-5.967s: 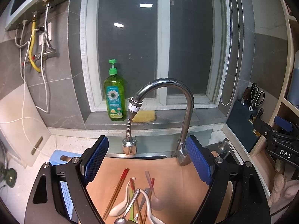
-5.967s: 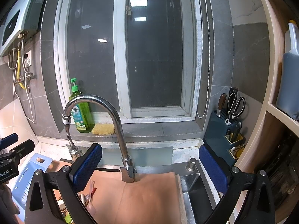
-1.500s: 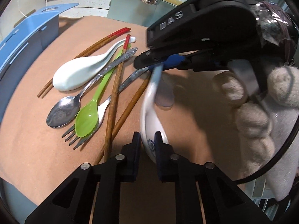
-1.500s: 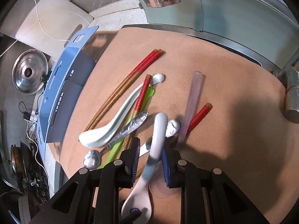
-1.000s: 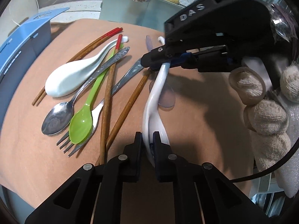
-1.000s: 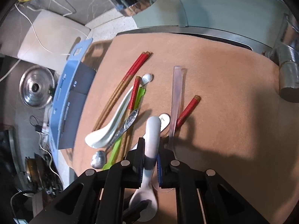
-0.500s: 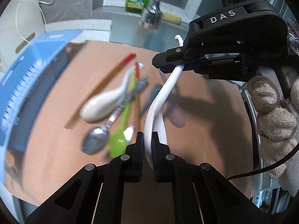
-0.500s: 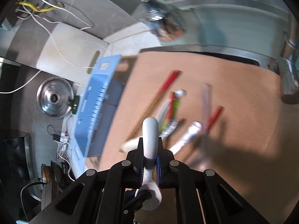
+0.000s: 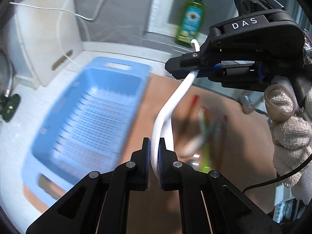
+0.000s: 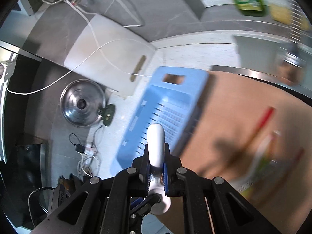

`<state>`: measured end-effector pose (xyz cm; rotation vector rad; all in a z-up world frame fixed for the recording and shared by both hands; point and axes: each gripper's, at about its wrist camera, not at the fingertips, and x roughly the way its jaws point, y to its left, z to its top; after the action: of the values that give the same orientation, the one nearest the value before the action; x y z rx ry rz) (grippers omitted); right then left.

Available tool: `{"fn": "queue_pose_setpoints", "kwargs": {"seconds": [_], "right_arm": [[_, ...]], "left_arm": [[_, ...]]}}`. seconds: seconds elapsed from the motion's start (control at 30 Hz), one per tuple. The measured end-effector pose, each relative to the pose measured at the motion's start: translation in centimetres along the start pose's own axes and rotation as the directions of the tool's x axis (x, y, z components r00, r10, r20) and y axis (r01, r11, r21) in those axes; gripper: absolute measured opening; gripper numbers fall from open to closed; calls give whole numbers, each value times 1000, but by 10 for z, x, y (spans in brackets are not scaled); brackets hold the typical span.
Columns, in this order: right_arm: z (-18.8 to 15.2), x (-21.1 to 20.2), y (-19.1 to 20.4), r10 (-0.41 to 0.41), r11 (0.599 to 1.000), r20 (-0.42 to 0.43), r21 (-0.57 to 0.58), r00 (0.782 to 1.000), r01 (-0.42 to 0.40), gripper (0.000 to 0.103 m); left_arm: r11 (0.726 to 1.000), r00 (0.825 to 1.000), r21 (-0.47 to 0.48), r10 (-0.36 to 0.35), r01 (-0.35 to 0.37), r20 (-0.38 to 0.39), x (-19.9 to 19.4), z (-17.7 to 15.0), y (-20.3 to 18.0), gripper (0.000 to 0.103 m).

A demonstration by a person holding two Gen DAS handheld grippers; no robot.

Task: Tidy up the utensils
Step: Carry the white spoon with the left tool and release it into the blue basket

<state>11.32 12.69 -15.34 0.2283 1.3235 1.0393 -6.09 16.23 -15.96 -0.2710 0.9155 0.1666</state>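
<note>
Left wrist view: the left gripper (image 9: 154, 156), at six o'clock in the frame, is clenching the bowl end of a white ceramic spoon (image 9: 171, 105), which is arching up toward one o'clock. There the right gripper (image 9: 192, 72), its black body marked "DAS", is pinching the spoon's handle near the hooked tip. A gloved hand (image 9: 288, 128) is gripping that tool at three o'clock. The spoon is hanging in the air between the two grippers, above the tan mat (image 9: 140, 124). At nine o'clock a blue slotted basket (image 9: 87, 117) is sitting on the pale worktop (image 9: 11, 152), its near edge overlapping the mat. The remaining utensils (image 9: 204, 134) are lying in a blurred heap on the mat at four o'clock from the spoon. A green soap bottle (image 9: 192, 17) is standing on the sill at one o'clock, and a white cutting board (image 9: 44, 39) is leaning against the wall at ten o'clock.

Right wrist view: the right gripper (image 10: 156, 167), at six o'clock, is closing tight on the white spoon's handle (image 10: 156, 144), whose rounded end is pointing toward twelve o'clock over the blue basket (image 10: 175, 105). The spoon's bowl is dropping out of sight below the fingers, where part of the other tool is showing. A steel pot lid (image 10: 82, 105) is lying at nine o'clock beside a tangle of cables. The tan mat (image 10: 243, 117) is filling the three o'clock side, with red-tipped chopsticks (image 10: 261, 119) and other blurred utensils lying on it at four o'clock.
</note>
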Motion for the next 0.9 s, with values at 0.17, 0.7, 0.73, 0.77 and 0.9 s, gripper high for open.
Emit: {"fn": "queue_pose_setpoints", "kwargs": {"seconds": [0.17, 0.7, 0.73, 0.77, 0.9], "right_arm": [[23, 56, 17, 26, 999, -50, 25, 998, -25, 9], [51, 191, 1, -47, 995, -219, 73, 975, 65, 9], [52, 193, -1, -51, 995, -226, 72, 973, 69, 9], [53, 197, -2, -56, 994, -236, 73, 970, 75, 9], [53, 208, -11, -67, 992, -265, 86, 962, 93, 10]], "left_arm": [[999, 998, -19, 50, -50, -24, 13, 11, 51, 7], [989, 970, 25, 148, -146, -194, 78, 10, 118, 7], [988, 968, 25, 151, -149, -202, 80, 9, 118, 8], [988, 966, 27, 154, -151, -208, 82, 8, 117, 8], [987, 959, 32, 161, -158, -233, 91, 6, 120, 8]]}}
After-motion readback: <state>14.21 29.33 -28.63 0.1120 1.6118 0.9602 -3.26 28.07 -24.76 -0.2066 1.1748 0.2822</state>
